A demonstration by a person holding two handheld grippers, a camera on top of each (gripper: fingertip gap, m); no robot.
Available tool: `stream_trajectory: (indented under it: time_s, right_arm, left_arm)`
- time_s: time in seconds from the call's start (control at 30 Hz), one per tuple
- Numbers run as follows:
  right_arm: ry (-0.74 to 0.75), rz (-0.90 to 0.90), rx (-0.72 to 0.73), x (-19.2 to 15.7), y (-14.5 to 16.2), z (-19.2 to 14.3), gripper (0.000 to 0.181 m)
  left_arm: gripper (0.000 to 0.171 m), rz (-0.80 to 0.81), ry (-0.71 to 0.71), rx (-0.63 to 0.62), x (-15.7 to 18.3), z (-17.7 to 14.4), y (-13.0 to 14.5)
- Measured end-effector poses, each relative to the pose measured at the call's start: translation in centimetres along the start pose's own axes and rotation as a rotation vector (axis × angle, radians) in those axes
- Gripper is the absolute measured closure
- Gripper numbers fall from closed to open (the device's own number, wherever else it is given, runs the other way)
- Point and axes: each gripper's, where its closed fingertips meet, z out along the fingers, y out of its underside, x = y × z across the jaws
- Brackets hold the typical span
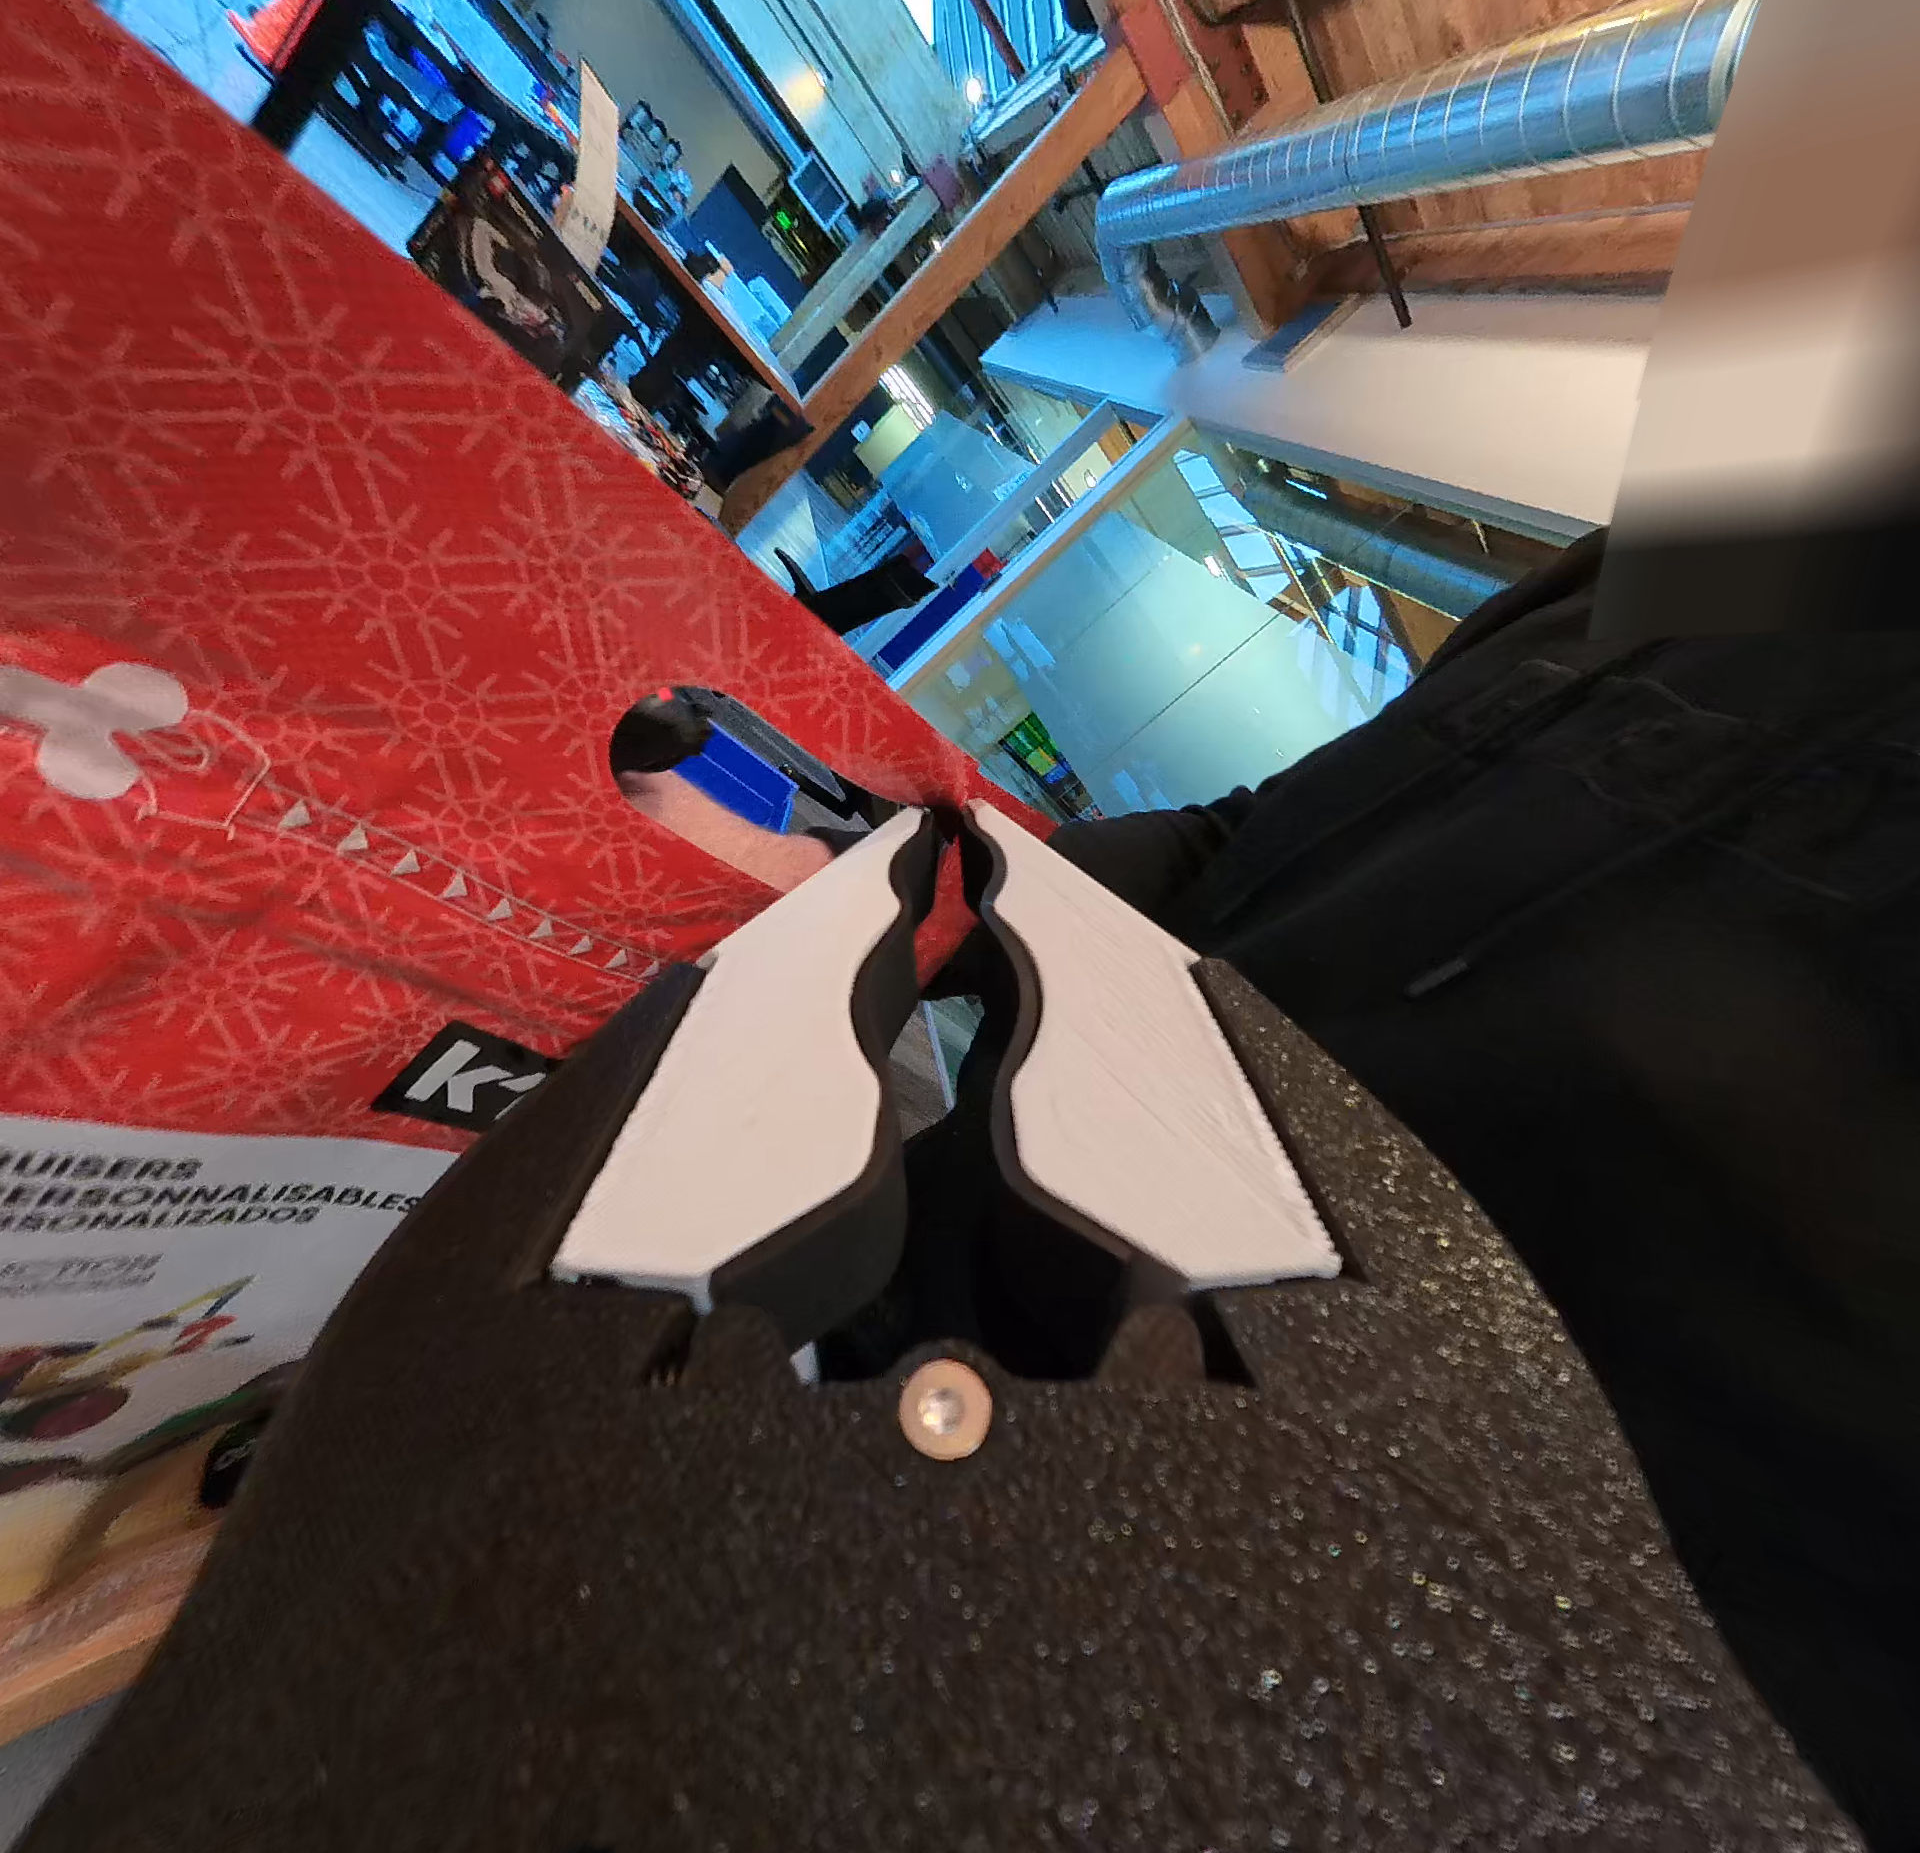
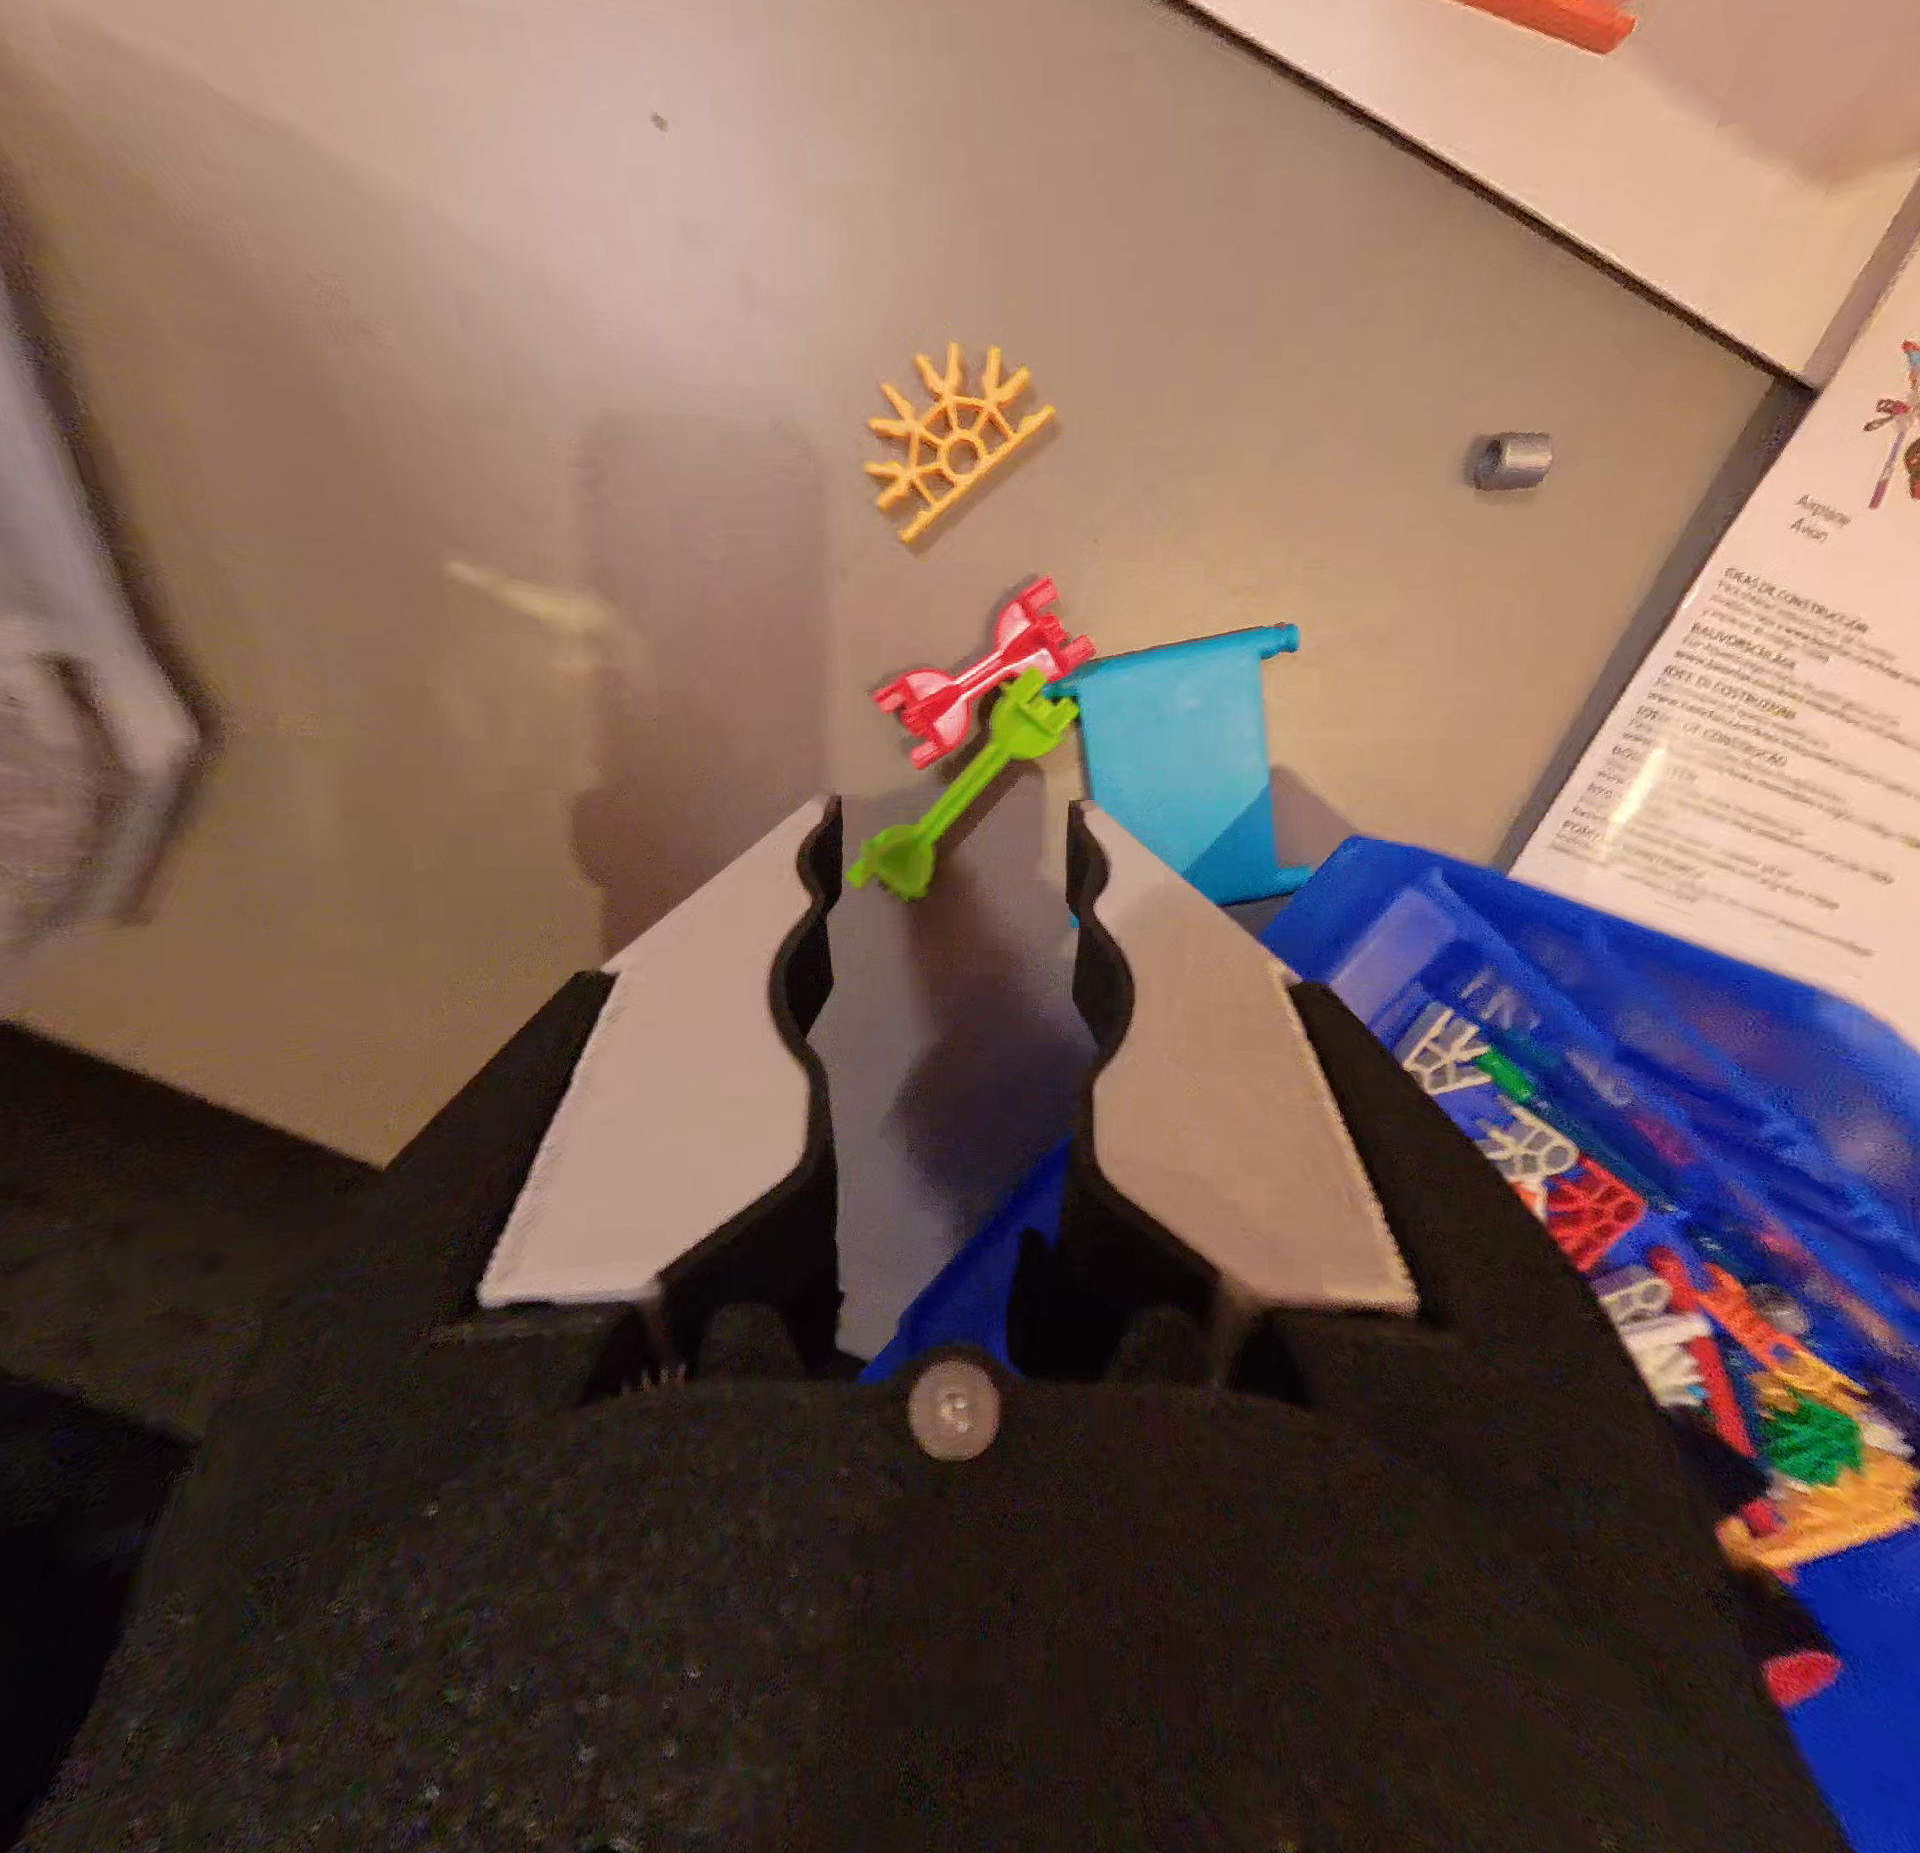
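**Left clamped on box, right spread over loose pieces**

Left gripper (image 1: 943,816) pinched on the red box (image 1: 312,556) edge, right beside the handle cutout. Right gripper (image 2: 954,816) spread wide, empty, hovering over green rod (image 2: 961,785), red connector (image 2: 982,671), blue panel (image 2: 1179,754), yellow connector (image 2: 956,442). Blue bin (image 2: 1662,1128) of parts alongside.

Right tongs (image 2: 954,842) open above small construction pieces on the grey tabletop (image 2: 416,453).

The tongs hold nothing. A green rod (image 2: 961,790) lies just ahead of the fingertips, its far end touching a red connector (image 2: 982,671) and a light-blue panel (image 2: 1179,764). A yellow fan-shaped connector (image 2: 956,442) lies farther off, a small grey cylinder (image 2: 1512,461) well to the right. A blue bag (image 2: 1662,1180) of mixed pieces sits at right, beside a printed sheet (image 2: 1766,712).
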Motion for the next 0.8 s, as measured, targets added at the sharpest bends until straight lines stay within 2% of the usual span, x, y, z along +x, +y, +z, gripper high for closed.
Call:
stream_trajectory:
  time_s: [0.1,0.23,0.3,0.4,0.5,0.6,0.73,0.8]
  right_arm:
    - [0.029,-0.036,-0.068,0.3,0.4,1.8,0.148]
    - [0.032,-0.054,-0.089,0.2,0.6,2.9,0.177]
    - [0.017,-0.059,-0.092,0.1,0.7,2.9,0.178]
    - [-0.1,0.001,-0.054,-1.1,0.8,1.6,0.179]
    - [-0.222,0.013,0.043,-2.9,-0.3,-2.5,0.179]
    - [-0.396,-0.011,0.236,-6.1,-3.5,-9.3,0.178]
    - [-0.78,-0.009,0.498,-12.1,-8.9,-21.1,0.179]
    - [-0.934,0.0,0.502,-14.6,-10.1,-23.8,0.179]
  left_arm:
    - [0.17,0.003,-0.015,-0.01,-0.1,-1.2,0.2]
    - [0.17,0.001,-0.01,0.0,-0.2,-2.3,0.0]
    - [0.17,-0.002,0.002,-0.004,-0.3,-2.6,0.0]
    - [0.17,-0.015,0.023,-0.027,-0.3,-2.8,0.6]
    - [0.17,-0.025,0.032,-0.044,-0.4,-3.0,1.3]
    - [0.17,-0.033,0.06,-0.042,-0.1,-3.1,1.6]
    - [0.17,-0.031,0.085,-0.056,0.3,-3.0,2.0]
    - [0.17,-0.023,0.089,-0.046,0.2,-2.8,1.9]
